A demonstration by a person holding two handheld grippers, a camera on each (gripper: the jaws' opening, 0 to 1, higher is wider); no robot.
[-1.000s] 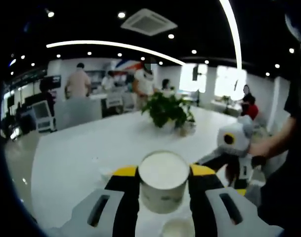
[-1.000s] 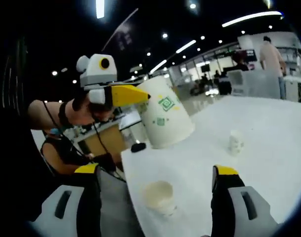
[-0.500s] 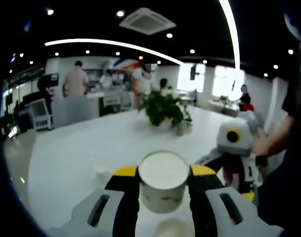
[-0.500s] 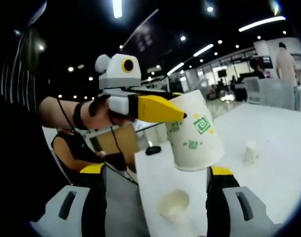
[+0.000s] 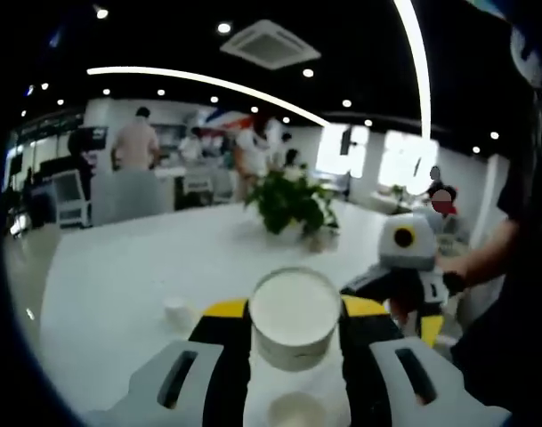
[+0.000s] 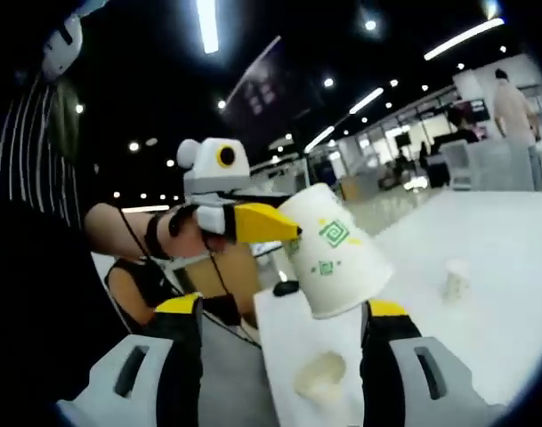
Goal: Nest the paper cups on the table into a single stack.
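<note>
— What has changed over the last second?

— In the right gripper view, the left tool (image 6: 284, 233) and the printed paper cup (image 6: 333, 253) it carries have swung from the upper left toward the middle, and the cup now hangs over the gap between the right tool's (image 6: 279, 316) yellow-tipped jaws. In the left gripper view, the small cup (image 5: 175, 311) on the surface (image 5: 119, 267) has come into sight at 8 o'clock of the held cup (image 5: 295, 317).

— How does each tool stand?

— The left tool (image 5: 293, 311) is clenched on the printed cup, one yellow jaw tip on either side of its wall, the open mouth facing the camera. The right tool's jaws are spread wide, nothing between them; it appears in the left gripper view at 3 o'clock (image 5: 413, 307), held in a person's hand (image 5: 462, 267).

— And the other cups?

— An open cup (image 6: 320, 378) stands on the white surface (image 6: 484, 258) at 6 o'clock of the held cup, between the right tool's jaws and apart from them. The left gripper view catches it (image 5: 296, 411) at the bottom edge. The small cup (image 6: 455, 277) stands well apart at 3 o'clock in the right gripper view.

— Anything behind?

— A potted plant (image 5: 293, 203) stands farther along the surface, at 12 o'clock of the held cup.
</note>
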